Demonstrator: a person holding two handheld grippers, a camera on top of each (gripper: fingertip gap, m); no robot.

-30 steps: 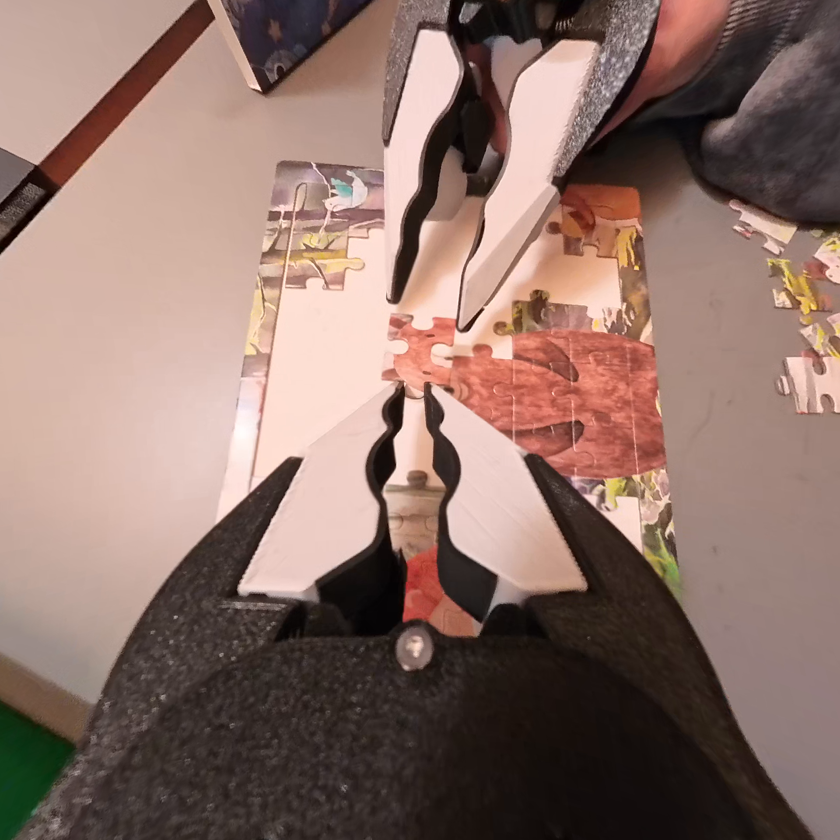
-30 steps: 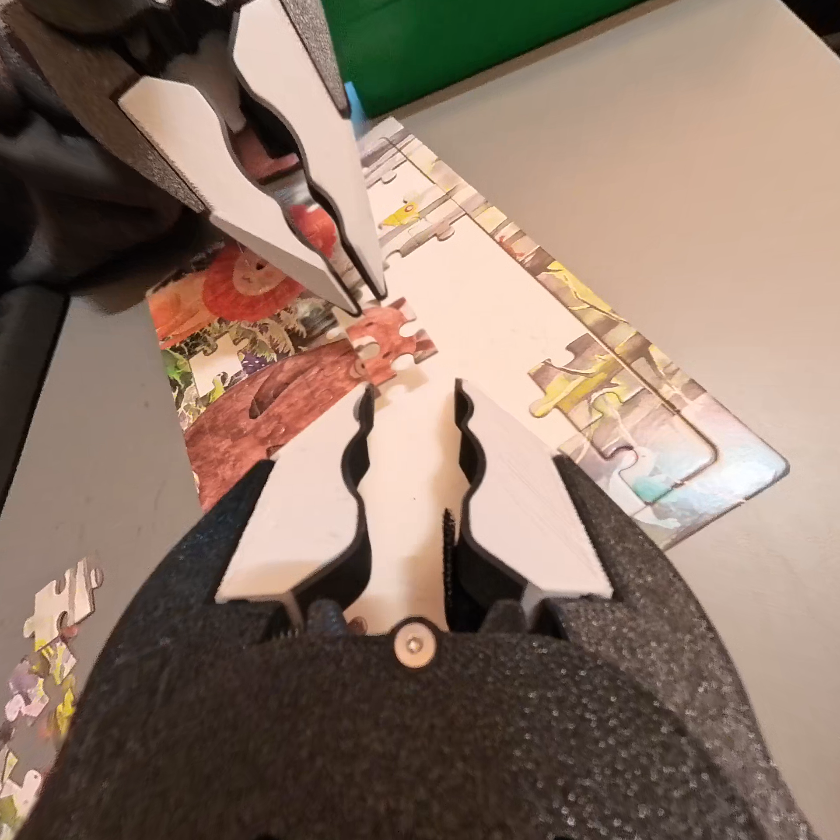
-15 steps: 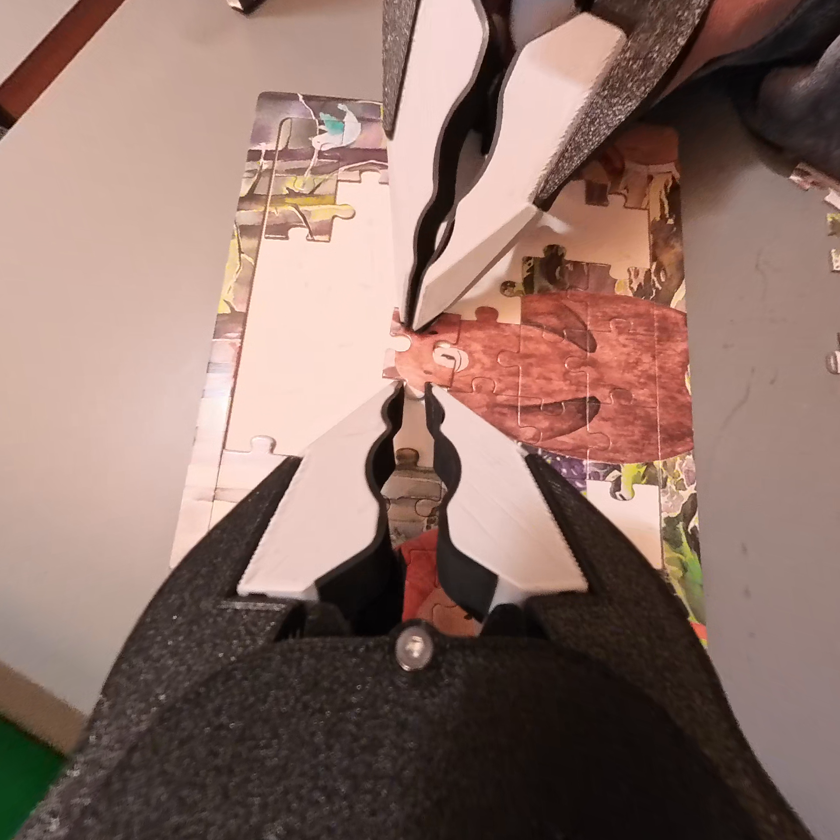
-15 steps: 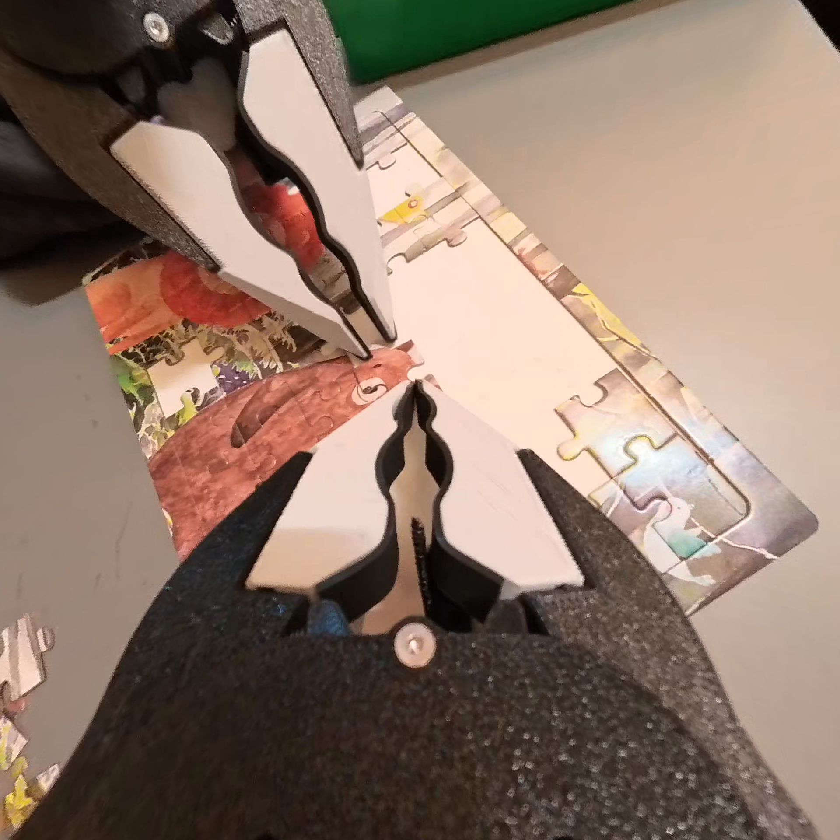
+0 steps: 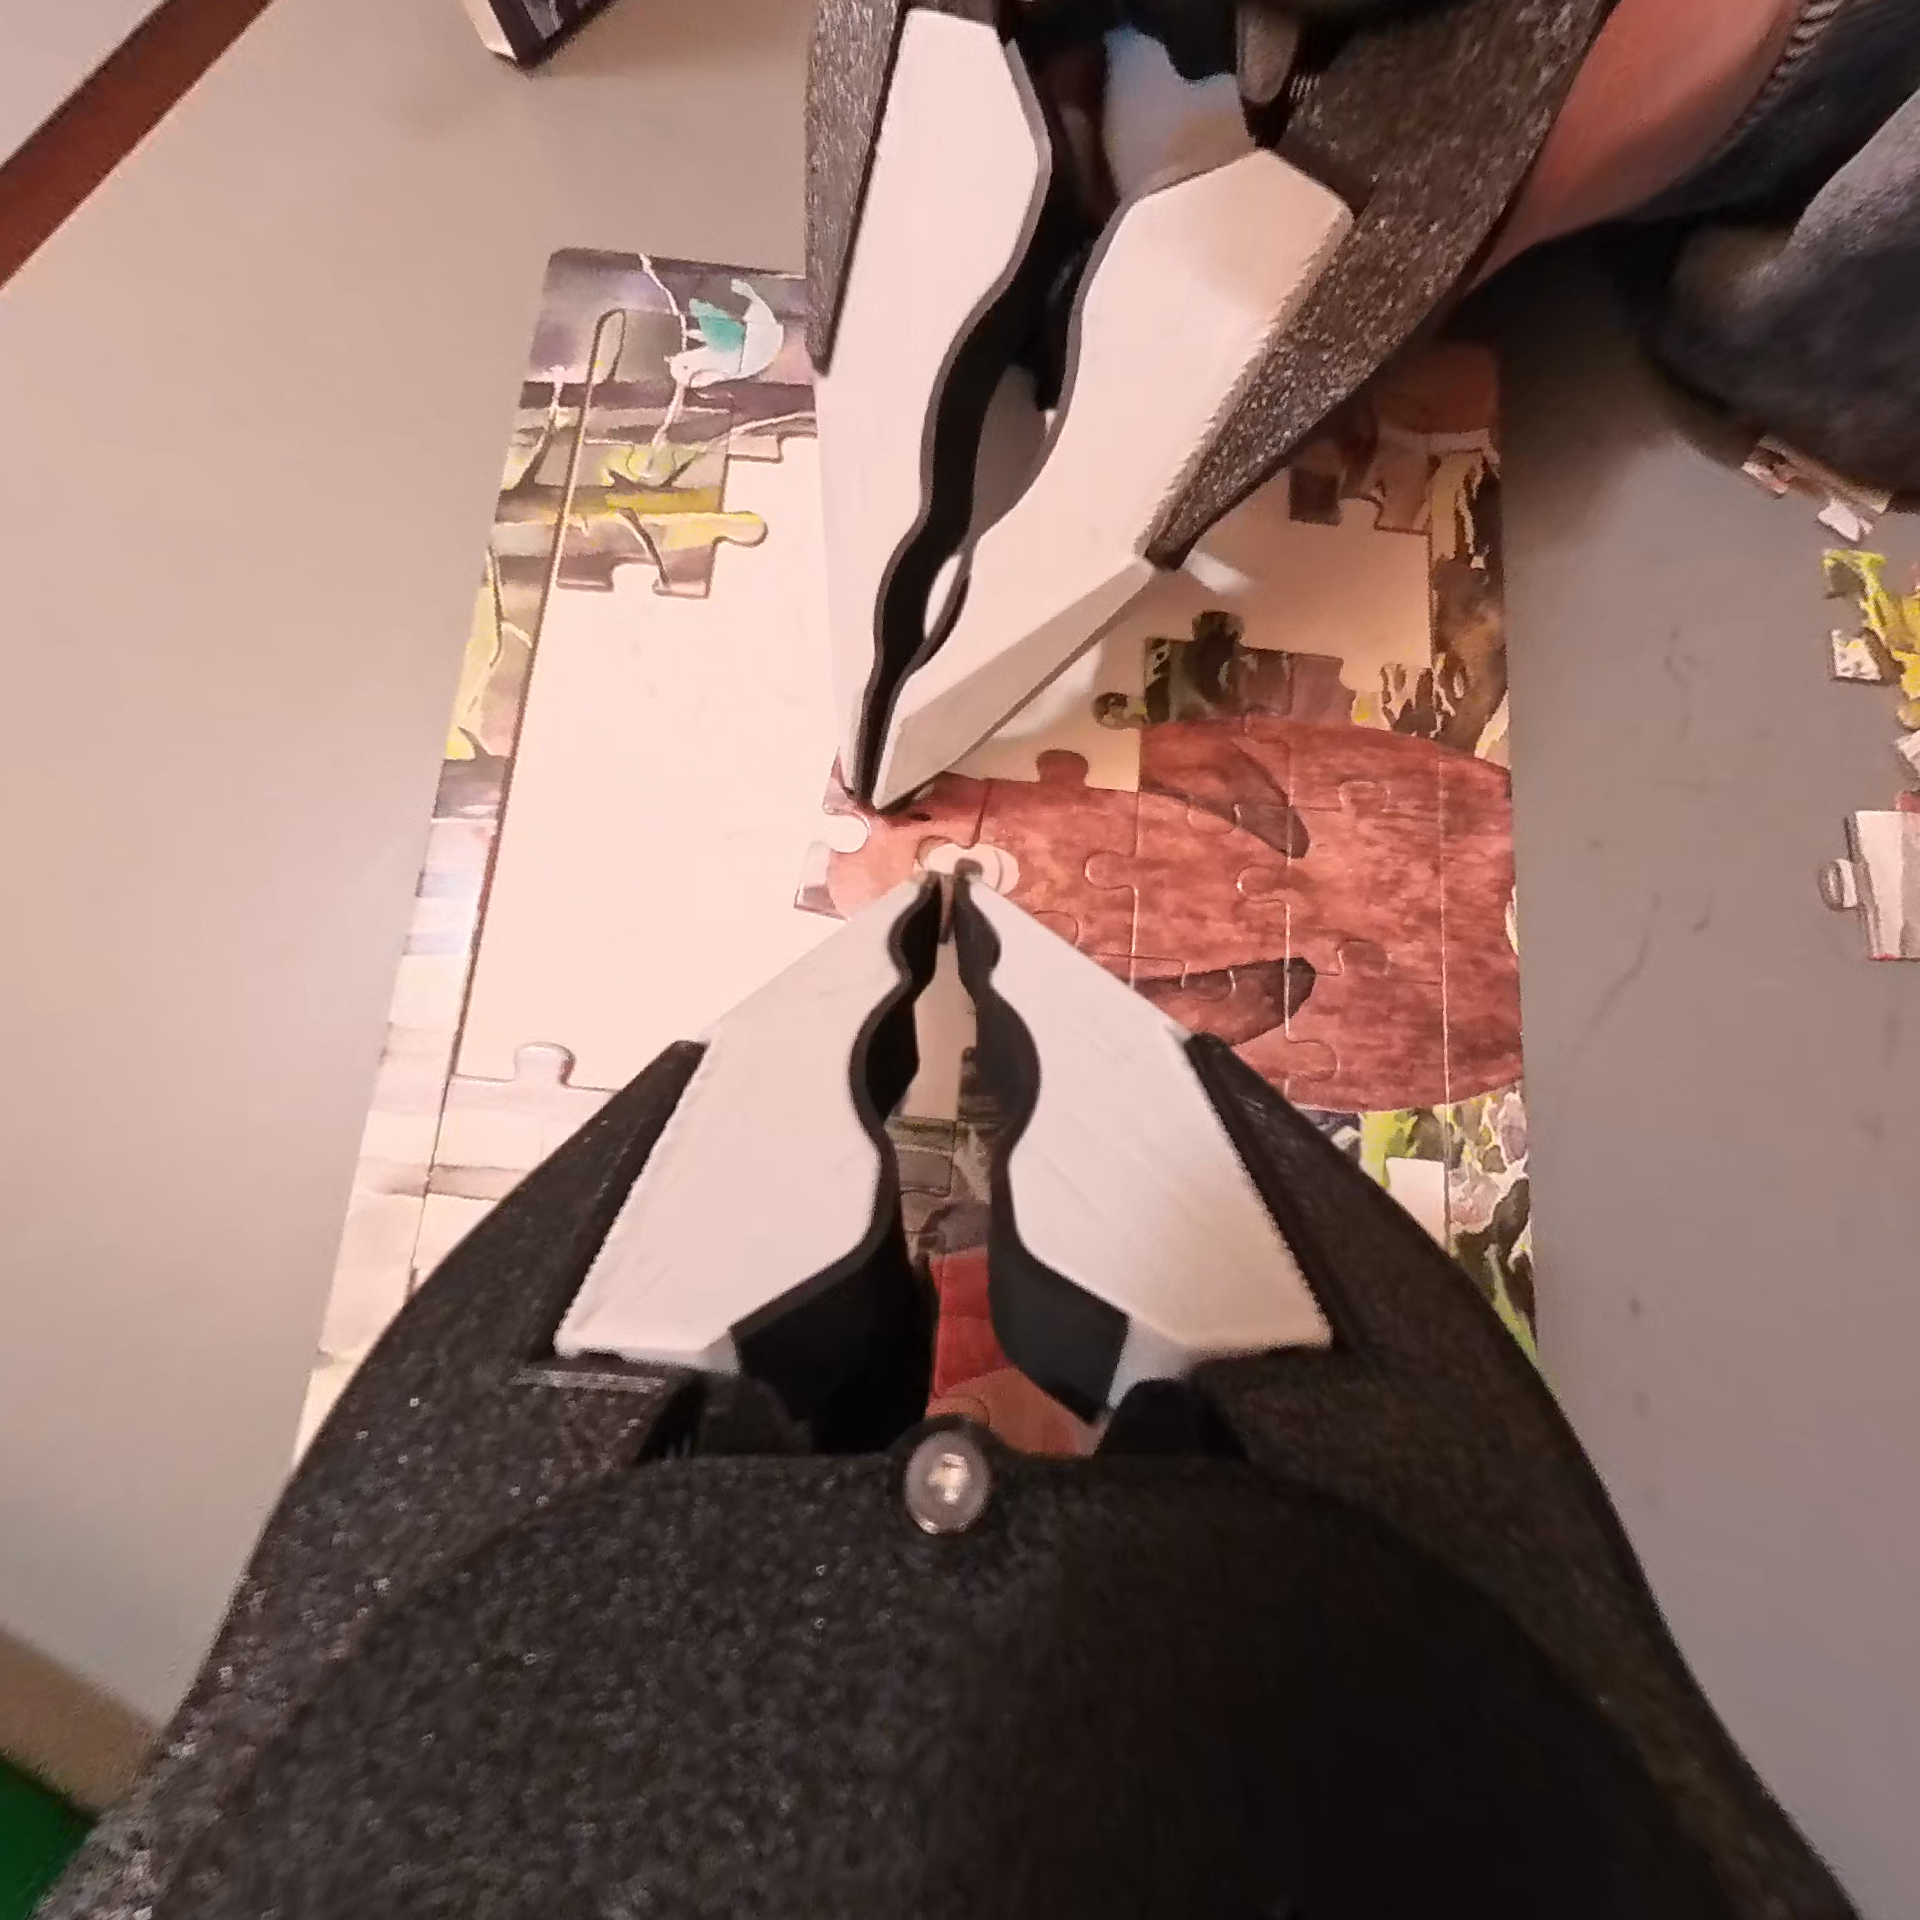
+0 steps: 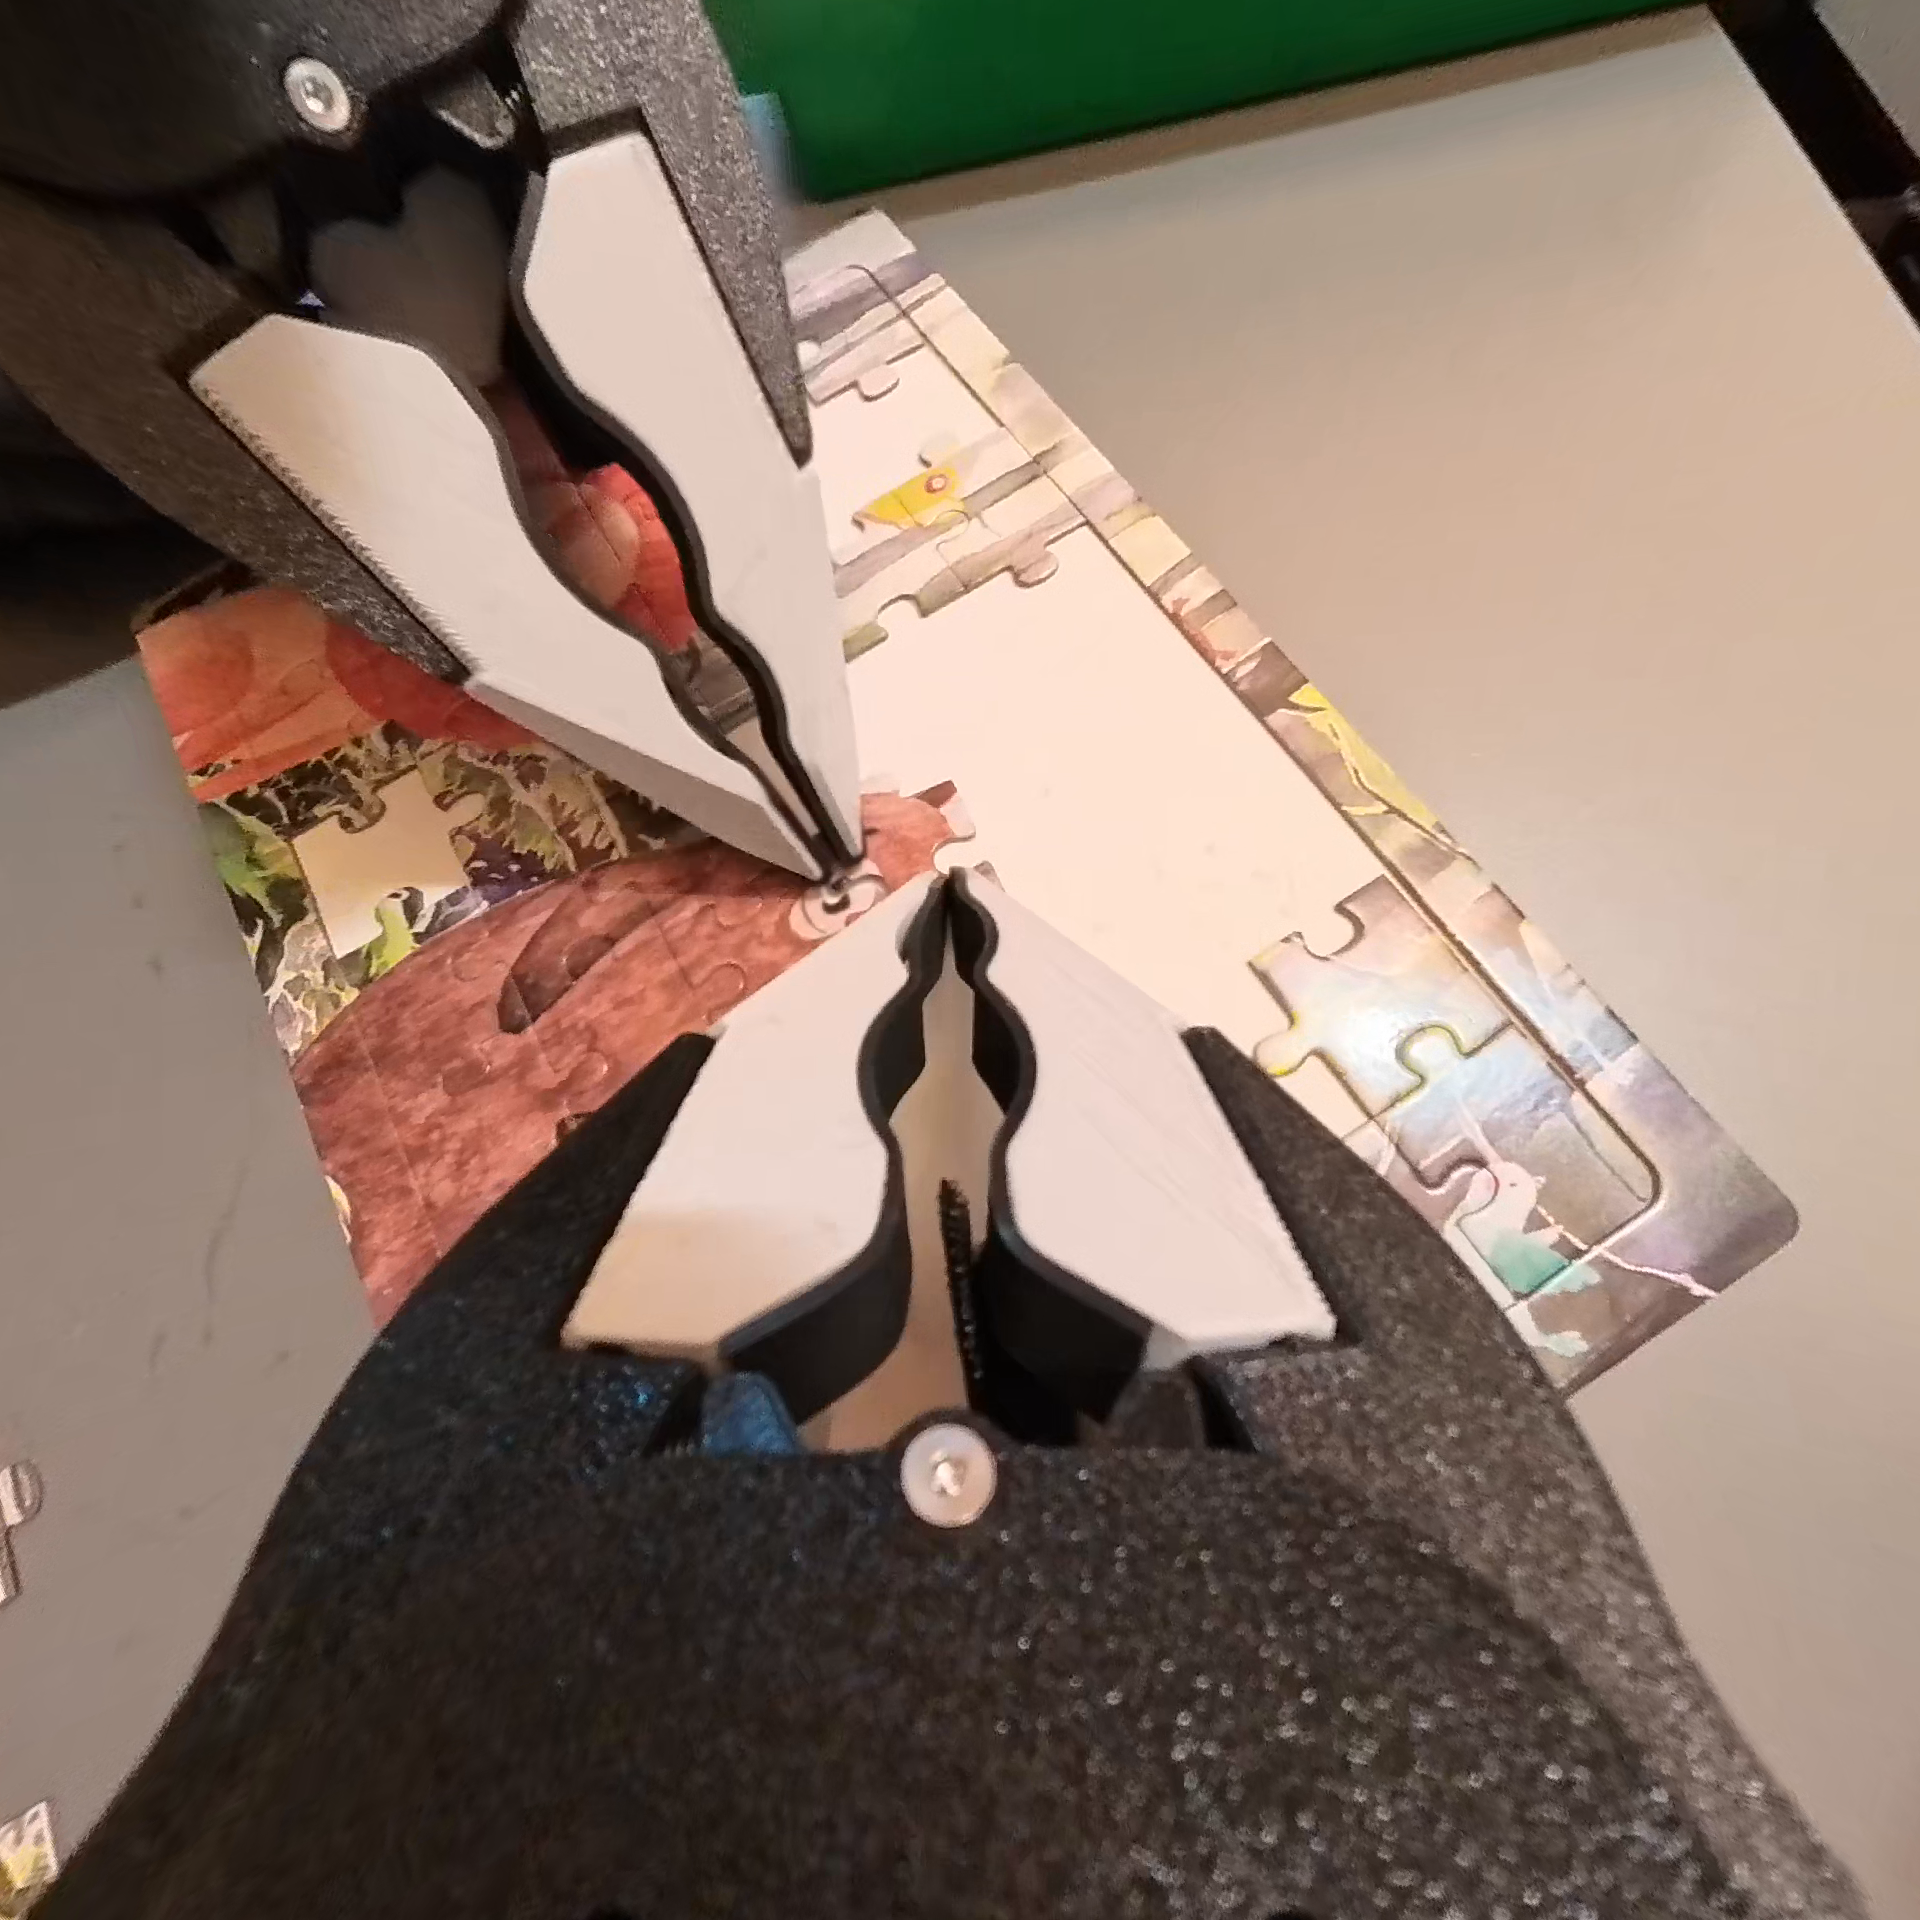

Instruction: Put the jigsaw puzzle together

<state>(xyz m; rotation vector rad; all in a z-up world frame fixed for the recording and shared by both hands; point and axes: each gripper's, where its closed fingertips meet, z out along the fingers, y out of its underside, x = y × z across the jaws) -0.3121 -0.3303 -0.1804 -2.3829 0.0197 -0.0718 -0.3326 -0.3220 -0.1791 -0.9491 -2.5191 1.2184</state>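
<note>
The jigsaw board (image 5: 675, 779) lies flat on the grey table, partly filled, with a large brown cluster (image 5: 1299, 914) on its right side. A red-brown piece (image 5: 883, 857) sits at the cluster's left edge. My left gripper (image 5: 948, 883) is shut, with its tips down on that piece. My right gripper (image 5: 881, 802) reaches in from the far side, also shut, with its tips on the same piece. In the right wrist view, my right gripper (image 6: 948, 883) and the left gripper (image 6: 836, 860) meet tip to tip over the piece (image 6: 925, 821) on the board (image 6: 1091, 831).
Loose pieces (image 5: 1875, 899) lie on the table to the right of the board, and some show in the right wrist view (image 6: 16, 1496). A box corner (image 5: 530, 26) lies beyond the board. A person's sleeve (image 5: 1808, 322) is at the upper right. A green surface (image 6: 1039, 73) lies past the table edge. Both grippers' tips are close together, under 4 cm apart.
My right gripper went from open to shut and came down onto the red-brown piece. My left gripper closed its small gap. The piece now sits tight against the brown cluster.
</note>
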